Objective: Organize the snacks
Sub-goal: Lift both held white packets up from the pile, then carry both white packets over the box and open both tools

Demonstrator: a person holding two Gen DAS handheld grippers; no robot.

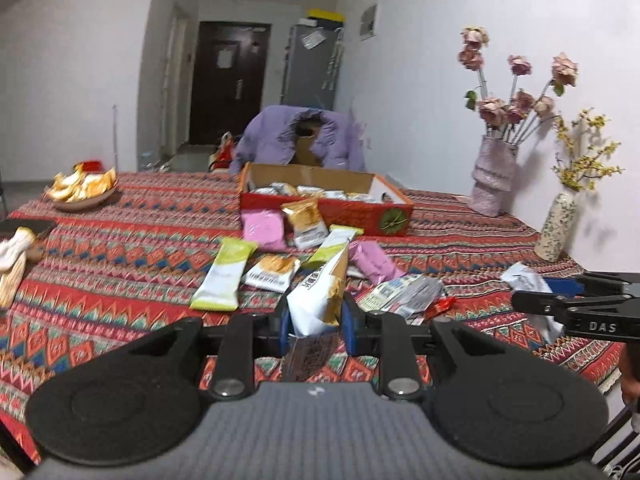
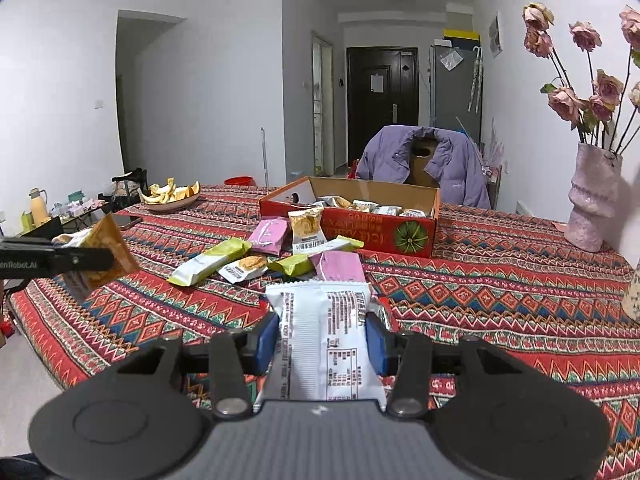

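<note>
Jaws pinching: left gripper (image 1: 316, 322) on gold-white packet (image 1: 320, 296), right gripper (image 2: 322, 340) on white packet (image 2: 326, 332) (box (image 2: 376, 226) at 12 o'clock).

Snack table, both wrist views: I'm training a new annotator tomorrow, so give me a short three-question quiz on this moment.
1. True or false: the left gripper is shut on a gold and white snack packet.
2. Multiple choice: the right gripper holds a white packet showing A) a picture of crackers, B) its printed label side, C) a clear window.
3. Fill in: the packets already sorted lie in the red ____ at the far side of the patterned tablecloth.

Key: 1 true; 2 B; 3 box.
</note>
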